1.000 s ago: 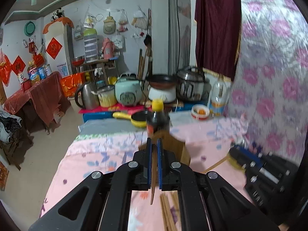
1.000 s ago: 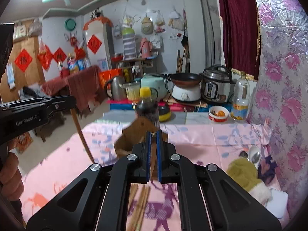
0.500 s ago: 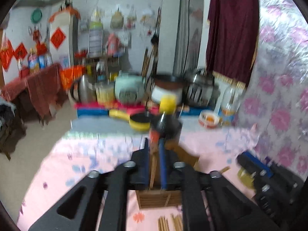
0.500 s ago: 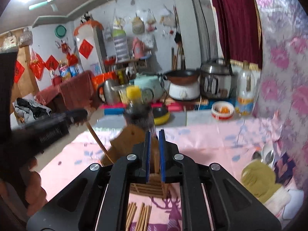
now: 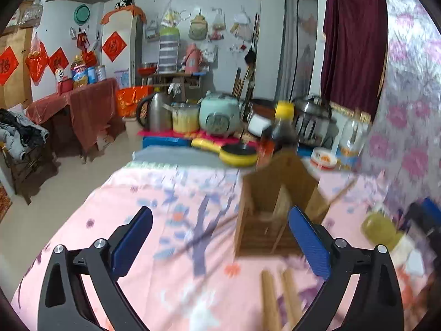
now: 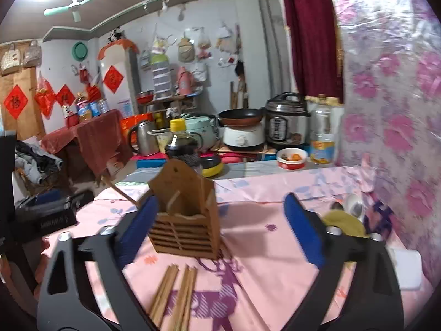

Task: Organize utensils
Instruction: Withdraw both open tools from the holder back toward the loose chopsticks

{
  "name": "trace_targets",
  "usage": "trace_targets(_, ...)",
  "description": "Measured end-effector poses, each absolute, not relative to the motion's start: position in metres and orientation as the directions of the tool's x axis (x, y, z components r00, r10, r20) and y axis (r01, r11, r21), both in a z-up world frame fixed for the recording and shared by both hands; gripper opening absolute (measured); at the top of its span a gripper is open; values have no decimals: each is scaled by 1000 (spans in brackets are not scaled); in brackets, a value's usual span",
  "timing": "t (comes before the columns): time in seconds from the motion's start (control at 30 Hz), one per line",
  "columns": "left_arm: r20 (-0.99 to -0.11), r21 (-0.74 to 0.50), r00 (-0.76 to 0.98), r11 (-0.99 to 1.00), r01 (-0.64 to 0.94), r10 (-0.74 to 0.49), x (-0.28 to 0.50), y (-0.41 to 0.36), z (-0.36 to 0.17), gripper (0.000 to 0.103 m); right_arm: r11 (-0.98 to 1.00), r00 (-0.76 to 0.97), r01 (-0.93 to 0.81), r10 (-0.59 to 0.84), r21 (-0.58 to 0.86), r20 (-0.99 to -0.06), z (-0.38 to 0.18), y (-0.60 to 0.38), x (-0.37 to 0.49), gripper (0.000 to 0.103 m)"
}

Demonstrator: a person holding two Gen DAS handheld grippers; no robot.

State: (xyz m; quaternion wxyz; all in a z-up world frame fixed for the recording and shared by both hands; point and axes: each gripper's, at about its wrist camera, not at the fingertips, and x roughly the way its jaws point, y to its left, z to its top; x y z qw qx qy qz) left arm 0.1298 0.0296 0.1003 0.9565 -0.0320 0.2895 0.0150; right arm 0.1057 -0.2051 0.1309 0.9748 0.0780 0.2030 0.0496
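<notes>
A wooden utensil holder (image 5: 273, 207) (image 6: 184, 215) stands upright on the pink tablecloth (image 5: 171, 215). Several chopsticks (image 6: 176, 289) (image 5: 278, 298) lie flat in front of it. My left gripper (image 5: 220, 237) is opening wide, and no pad touches anything. A blurred chopstick (image 5: 209, 234) slants loose between its fingers toward the holder, and another chopstick (image 5: 339, 193) pokes out on the holder's right. My right gripper (image 6: 222, 226) is opening too, just short of the holder and holding nothing. One chopstick (image 6: 121, 193) leans out at the holder's left.
A dark sauce bottle (image 6: 180, 140) with a yellow cap stands behind the holder, with a yellow pan (image 5: 237, 154), cookers and a kettle further back. A yellow-green cloth (image 6: 344, 223) and spoons (image 6: 352, 207) lie right. The other gripper (image 6: 46, 212) is at the left.
Both grippers were shut on a chopstick each; both have now opened and let them go. Both have sunk toward the table, closer to the holder.
</notes>
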Motion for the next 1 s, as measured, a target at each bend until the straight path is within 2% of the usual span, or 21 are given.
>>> trace_targets(0.17, -627, 15, 777, 999, -51, 49, 94, 39, 49, 97, 985, 898, -72, 132, 156, -420, 99, -215, 70, 97)
trace_targets(0.27, -692, 50, 720, 998, -31, 57, 80, 43, 22, 97, 984, 850, -92, 159, 155, -503, 65, -217, 62, 97)
trace_targets(0.33, -714, 45, 699, 999, -21, 47, 73, 44, 14, 97, 984, 803, -107, 169, 140, -572, 51, -213, 64, 97)
trace_targets(0.5, -733, 76, 680, 997, 35, 32, 58, 32, 2, 97, 978, 766, -180, 205, 102, -610, 40, -193, 61, 97)
trace_targets(0.67, -761, 96, 649, 991, 98, 10, 61, 10, -8, 97, 987, 758, -157, 105, -24, -644, 28, -179, 62, 97)
trace_targets(1.0, -834, 94, 551, 976, 194, -29, 69, -11, -37, 97, 983, 684, -63, 169, 173, -710, 15, -216, 79, 97)
